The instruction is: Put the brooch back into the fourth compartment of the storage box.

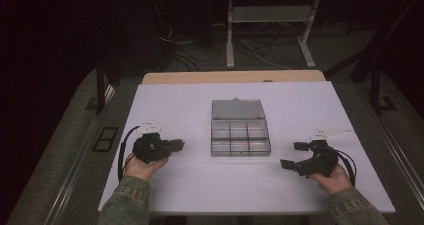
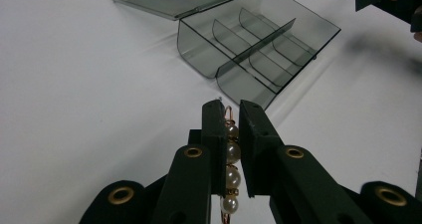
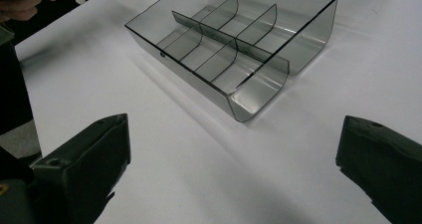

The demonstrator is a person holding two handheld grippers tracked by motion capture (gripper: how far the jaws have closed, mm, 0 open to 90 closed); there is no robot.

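Left hand-held gripper (image 2: 228,115) pinches a pearl bracelet (image 2: 230,171) above the counter (image 1: 300,105); right hand-held gripper (image 1: 292,155) lies spread beside the open box (image 1: 240,137).

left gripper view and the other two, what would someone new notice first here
First, the clear smoky compartment box in the middle of the white table, its lid flung open flat behind it and its six cells bare. Next, the pearl-beaded hair clip pinched between the jaws of the left gripper, just short of the box. The right gripper waits wide open at the box's other side.

Dim, perhaps grainy; dark surroundings.
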